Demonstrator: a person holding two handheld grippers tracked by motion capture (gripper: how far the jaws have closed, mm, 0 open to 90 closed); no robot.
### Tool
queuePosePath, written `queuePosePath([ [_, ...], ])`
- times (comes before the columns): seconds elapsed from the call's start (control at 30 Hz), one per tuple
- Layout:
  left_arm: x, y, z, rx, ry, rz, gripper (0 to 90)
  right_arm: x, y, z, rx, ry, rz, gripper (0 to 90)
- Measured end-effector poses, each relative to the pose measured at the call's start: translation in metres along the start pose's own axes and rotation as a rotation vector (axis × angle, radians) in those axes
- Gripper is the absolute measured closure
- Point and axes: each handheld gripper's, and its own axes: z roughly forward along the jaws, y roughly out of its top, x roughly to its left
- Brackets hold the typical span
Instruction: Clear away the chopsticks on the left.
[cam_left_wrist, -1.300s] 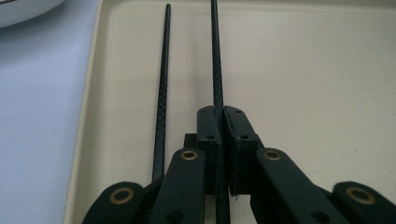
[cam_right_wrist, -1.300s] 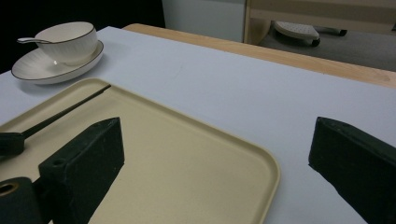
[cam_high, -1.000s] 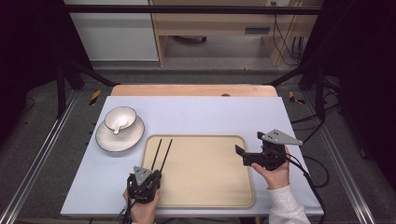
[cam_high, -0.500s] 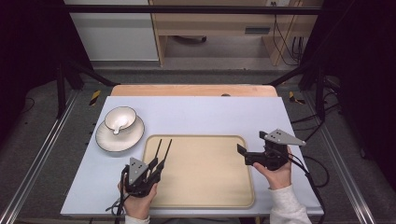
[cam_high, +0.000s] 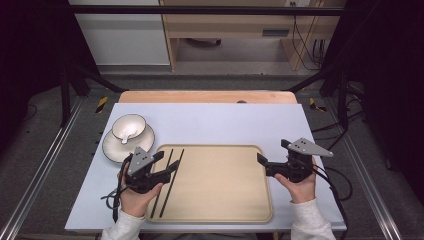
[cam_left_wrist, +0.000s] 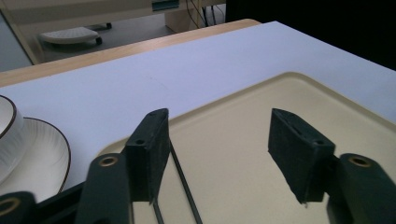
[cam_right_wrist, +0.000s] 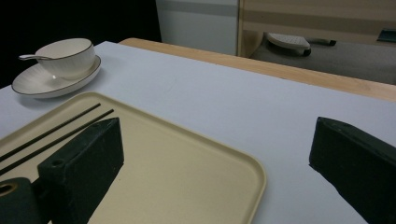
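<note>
Two black chopsticks (cam_high: 167, 182) lie side by side on the left part of a beige tray (cam_high: 225, 200). My left gripper (cam_high: 169, 162) hovers open just over their left side. In the left gripper view its wide-apart jaws (cam_left_wrist: 217, 126) frame the tray (cam_left_wrist: 247, 126), with the chopsticks (cam_left_wrist: 184, 189) running under the left-hand jaw. My right gripper (cam_high: 271, 151) is open at the tray's right edge, pointing left. In the right gripper view it (cam_right_wrist: 217, 135) straddles the tray's corner (cam_right_wrist: 196, 154), with the chopsticks (cam_right_wrist: 51, 133) farther off.
A white bowl (cam_high: 129, 127) with a spoon in it sits on a dark-rimmed plate (cam_high: 112, 149) off the tray's far left corner, and also appears as bowl (cam_right_wrist: 67, 56) and plate (cam_left_wrist: 44, 156). A pale sheet (cam_high: 220, 122) covers the table.
My left gripper has moved forward from the table's near edge along the chopsticks, uncovering their near ends. The chopsticks stay where they lay. The right gripper has hardly moved.
</note>
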Motion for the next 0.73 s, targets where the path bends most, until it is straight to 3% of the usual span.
queuePosePath([
  [0.17, 0.021, -0.007, -0.009, 0.007, -0.024, 0.006, 29.1, -0.001, 0.0, -0.001, 0.001, -0.007, 0.0, 3.1],
  [0.37, 0.047, -0.017, -0.024, -0.003, 0.004, -0.015, 19.6, -0.004, 0.0, -0.003, -0.003, -0.014, 0.01, 3.0],
  [0.57, 0.065, -0.031, -0.031, 0.016, 0.032, -0.039, 18.6, -0.008, -0.002, -0.004, -0.004, -0.021, 0.013, 3.0],
  [0.73, 0.069, -0.035, -0.031, 0.029, 0.038, -0.031, 18.7, -0.009, -0.004, -0.002, 0.006, -0.028, 0.019, 3.0],
])
